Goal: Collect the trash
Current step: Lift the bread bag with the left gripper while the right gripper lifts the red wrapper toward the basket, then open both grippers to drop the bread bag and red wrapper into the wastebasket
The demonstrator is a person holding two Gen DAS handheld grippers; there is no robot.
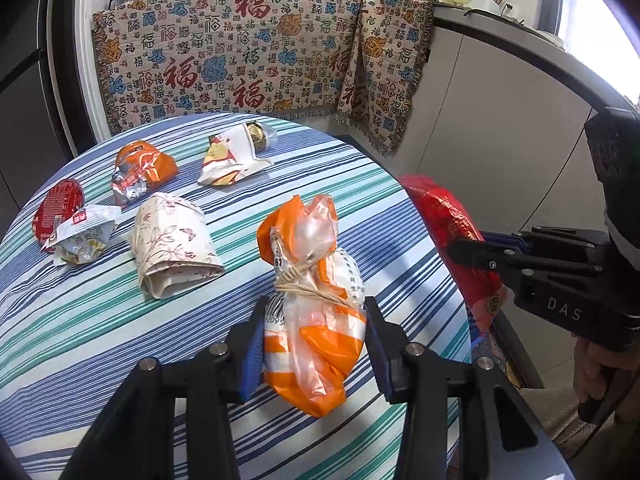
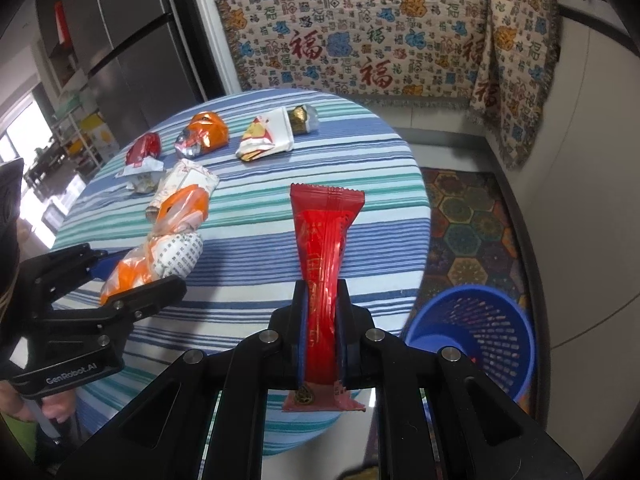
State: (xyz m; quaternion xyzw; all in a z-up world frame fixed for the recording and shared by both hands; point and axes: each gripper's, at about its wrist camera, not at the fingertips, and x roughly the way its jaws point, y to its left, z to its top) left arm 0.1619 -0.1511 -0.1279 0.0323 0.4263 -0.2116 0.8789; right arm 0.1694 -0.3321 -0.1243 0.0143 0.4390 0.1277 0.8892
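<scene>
My left jaws [image 1: 316, 344] pinch a knotted orange-and-white plastic bag [image 1: 316, 320], pads pressed on both its sides, the bag held just above the striped table [image 1: 100, 320] near its near edge. My right jaws [image 2: 322, 336] are pressed together on a long red wrapper [image 2: 324, 248], which stands up out of them over the table's right edge, its sealed tail hanging below the pads. In the left view the right tool comes in from the side with the red wrapper beside the table's right rim.

Farther out on the table lie more pieces of trash: a folded floral paper [image 1: 172, 244] just beyond the bag, a white crumpled packet [image 1: 82, 236] touching a red round lid [image 1: 56, 208] at the left edge, an orange foil packet [image 1: 142, 172] toward the far side, and a white-and-red wrapper with a gold-topped piece [image 1: 236, 156] near the far edge.

On the floor beside the table's right edge stands a blue mesh basket [image 2: 472, 332] on a patterned rug [image 2: 472, 208]. A patterned cloth [image 1: 248, 52] hangs behind the table.
</scene>
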